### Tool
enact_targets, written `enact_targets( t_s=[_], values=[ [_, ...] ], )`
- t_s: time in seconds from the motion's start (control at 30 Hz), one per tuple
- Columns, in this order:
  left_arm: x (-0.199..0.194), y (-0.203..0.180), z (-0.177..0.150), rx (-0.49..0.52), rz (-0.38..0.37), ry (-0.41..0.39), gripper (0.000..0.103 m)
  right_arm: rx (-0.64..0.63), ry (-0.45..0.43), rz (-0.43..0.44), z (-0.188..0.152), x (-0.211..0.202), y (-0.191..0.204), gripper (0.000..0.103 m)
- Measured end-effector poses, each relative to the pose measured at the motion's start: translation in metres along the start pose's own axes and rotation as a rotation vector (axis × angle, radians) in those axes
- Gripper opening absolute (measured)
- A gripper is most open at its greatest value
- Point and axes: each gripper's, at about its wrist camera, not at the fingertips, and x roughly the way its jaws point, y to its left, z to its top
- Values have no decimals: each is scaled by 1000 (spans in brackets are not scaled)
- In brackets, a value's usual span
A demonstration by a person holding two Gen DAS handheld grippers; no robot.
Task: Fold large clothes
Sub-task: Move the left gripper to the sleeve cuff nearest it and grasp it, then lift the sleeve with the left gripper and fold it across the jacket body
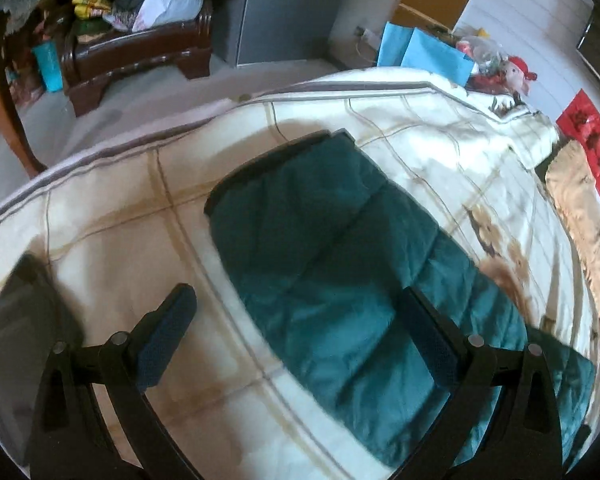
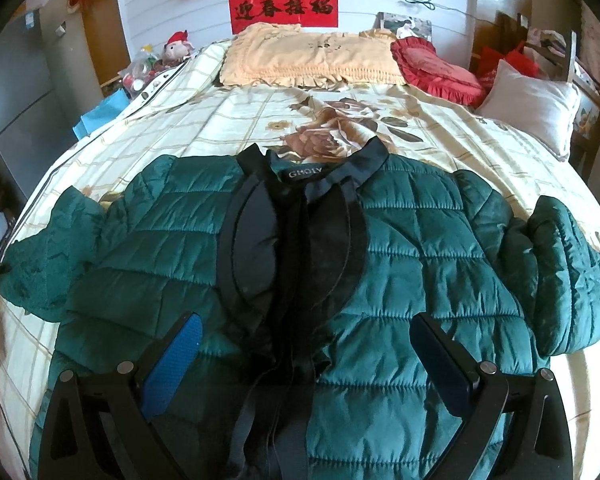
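The green quilted jacket (image 2: 400,264) lay spread front-up on the bed (image 2: 228,120), its collar pointing toward the far pillows and both sleeves stretched out to left and right. Its front stood open, showing a black lining (image 2: 300,240) down the middle. Nearest the right wrist camera, the right gripper (image 2: 306,364) hung over the jacket's lower front with its fingers (image 2: 172,364) spread wide; nothing lay between them, and whether they touched the cloth could not be told. In the left wrist view, the left gripper (image 1: 300,340) hovered over one sleeve (image 1: 332,248) of the jacket, its fingers (image 1: 168,336) also spread wide and holding nothing; one finger sat over bare bedspread, the other over green fabric. The sleeve ran away from the near edge toward its dark cuff (image 1: 276,156), lying flat on the cream floral bedspread. Farther up the bed rested a beige frilled pillow (image 2: 312,56), a red frilled cushion (image 2: 436,68) to its right, and a white pillow (image 2: 532,104) at the far right edge. A red banner (image 2: 283,4) hung on the wall behind.
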Motion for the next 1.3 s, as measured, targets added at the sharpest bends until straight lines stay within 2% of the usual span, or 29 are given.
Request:
enact_targets(
  t_s=[0.03, 0.13, 0.17, 0.23, 0.27, 0.4, 0.53, 0.67, 1.0, 1.3],
  values=[
    [2, -1, 2, 3, -20, -6, 95, 0, 0, -1, 0, -1, 0, 103],
    [5, -6, 8, 31, -35, -35, 69, -4, 1, -4, 0, -2, 0, 103],
    [7, -7, 9, 34, -65, -30, 48, -4, 3, -5, -1, -2, 0, 103],
    [9, -10, 12, 40, -93, -16, 29, 0, 6, -2, -2, -3, -1, 103],
    [7, -10, 12, 35, -115, -9, 16, 1, 8, 0, -2, -4, -1, 103],
    [-22, -17, 7, 41, -194, -38, 14, -4, -1, -8, -3, -9, -3, 103],
    [-70, -36, -6, 95, -311, -68, 13, -1, -13, -19, -3, -16, -8, 103],
    [-112, -62, -27, 169, -384, -86, 13, 8, -32, -22, -2, -26, -15, 103],
    [-185, -153, -95, 362, -541, -52, 13, 37, -53, -38, -9, -47, -44, 103],
    [-217, -239, -175, 531, -636, 22, 13, 78, -58, -53, -20, -61, -79, 103]
  ],
)
